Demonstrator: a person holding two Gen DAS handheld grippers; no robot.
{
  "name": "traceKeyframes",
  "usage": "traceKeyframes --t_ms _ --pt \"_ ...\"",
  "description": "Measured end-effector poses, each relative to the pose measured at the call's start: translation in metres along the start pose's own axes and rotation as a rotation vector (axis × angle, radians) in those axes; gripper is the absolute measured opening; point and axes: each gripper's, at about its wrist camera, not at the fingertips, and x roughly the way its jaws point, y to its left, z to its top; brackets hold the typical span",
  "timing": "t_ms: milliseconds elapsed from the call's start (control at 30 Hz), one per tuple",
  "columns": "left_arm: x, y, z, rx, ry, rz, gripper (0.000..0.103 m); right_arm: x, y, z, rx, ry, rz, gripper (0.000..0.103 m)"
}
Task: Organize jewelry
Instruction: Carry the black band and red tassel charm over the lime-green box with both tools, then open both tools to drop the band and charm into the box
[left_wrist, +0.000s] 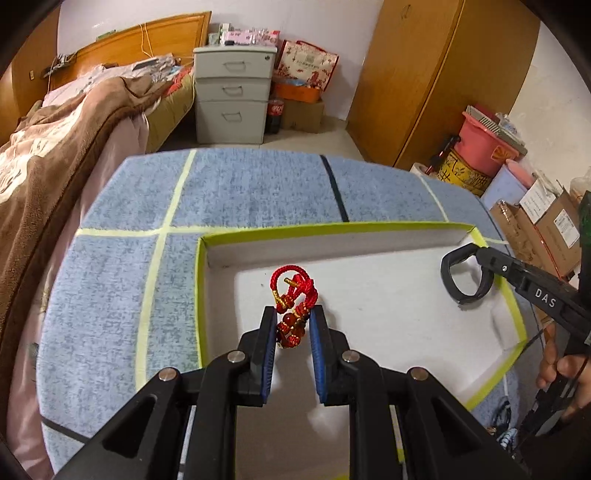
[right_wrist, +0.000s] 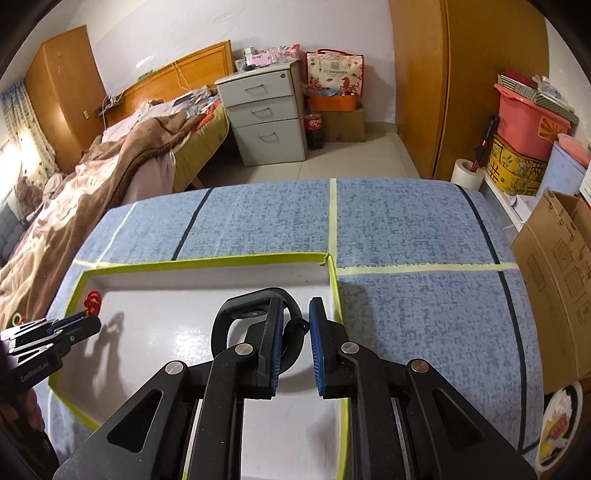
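**Both grippers are bringing jewelry into the white tray**

In the lower middle of the left wrist view, the left gripper (left_wrist: 293, 323) is pinching a red beaded bracelet (left_wrist: 291, 302) between its blue pads, with the cord loops sticking out above the fingertips and over the tray floor. At the right edge of that view, the right gripper (left_wrist: 480, 254) is clamping a black wristband (left_wrist: 461, 275), which is hanging above the tray's right side. In the right wrist view the same wristband (right_wrist: 251, 314) is sitting against the left pad, while the right pad looks slightly clear of it, so the hold may be light.

To do this step well, each piece is probably best lowered until it is touching the floor of the white tray (left_wrist: 388, 295) before the jaws are eased apart, keeping the two pieces well apart and away from the yellow-green rim.

The tray is resting on a blue tablecloth (left_wrist: 240, 192) crossed by pale and dark tape lines. Behind it, a bed (left_wrist: 66, 129) is filling the upper left, a grey drawer unit (left_wrist: 232, 96) is standing at upper centre, and boxes are stacking up at the right.
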Motion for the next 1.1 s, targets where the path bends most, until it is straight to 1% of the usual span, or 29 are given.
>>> traceKeyframes --t_ms 233,467,533,567,600,667,767,800,867,967,1100 --pt "0.005 -0.006 0.000 0.012 0.009 0.017 0.019 0.004 0.000 0.003 -0.026 0.001 -0.025 0.015" --pt "0.006 -0.007 0.001 0.014 0.017 0.015 0.020 0.004 -0.001 0.004 -0.032 -0.001 -0.031 0.015" --pt "0.006 -0.006 0.002 0.009 0.017 0.019 0.023 0.005 -0.001 0.004 -0.034 -0.002 -0.036 0.015" --pt "0.005 -0.006 0.002 0.007 0.015 0.024 0.027 0.004 0.000 0.004 -0.035 0.000 -0.034 0.015" --pt "0.004 -0.005 0.002 0.008 0.014 0.024 0.033 0.004 0.000 0.004 -0.036 -0.002 -0.031 0.015" --pt "0.002 -0.005 0.001 0.005 0.010 0.016 0.038 0.002 0.000 0.004 -0.036 -0.009 -0.037 0.015" --pt "-0.001 -0.002 0.000 -0.015 0.011 0.008 0.039 -0.002 0.000 0.004 -0.034 -0.013 -0.024 0.025" --pt "-0.005 -0.003 -0.001 -0.010 0.003 0.016 0.039 -0.005 0.001 0.004 -0.035 -0.018 -0.014 0.031" --pt "-0.013 -0.005 -0.003 0.008 -0.016 0.024 0.041 -0.011 0.001 0.003 -0.037 -0.033 0.006 0.032" --pt "-0.029 -0.006 -0.006 0.003 -0.048 0.016 0.048 -0.024 0.005 0.002 -0.043 -0.051 0.011 0.033" --pt "-0.053 -0.008 -0.016 0.003 -0.090 0.011 0.051 -0.048 0.009 -0.007 -0.052 -0.085 0.027 0.034"
